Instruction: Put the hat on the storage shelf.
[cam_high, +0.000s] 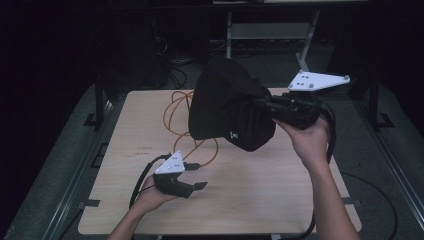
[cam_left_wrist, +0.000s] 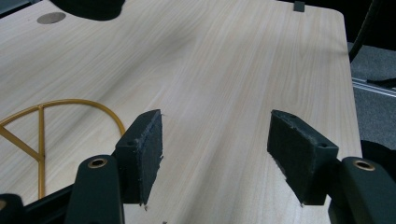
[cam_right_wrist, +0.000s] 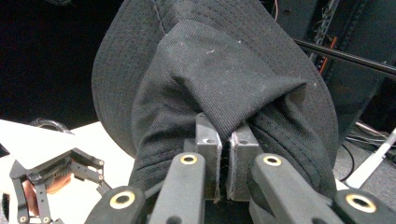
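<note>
Holding the black hat (cam_high: 227, 107) lifted at frame centre, the right gripper (cam_high: 267, 105) pinches its fabric; the left gripper (cam_high: 197, 176), lower left, waits with jaws apart; placing remains.

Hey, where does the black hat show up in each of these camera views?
High view: the black hat hangs above the table's far middle, pinched by the right tool.
Left gripper view: a dark rounded edge at the top left may be the hat; I cannot tell.
Right gripper view: the hat spreads across the centre, its fabric clamped between the shut jaws.
Shared landmark: the wooden table.
</note>
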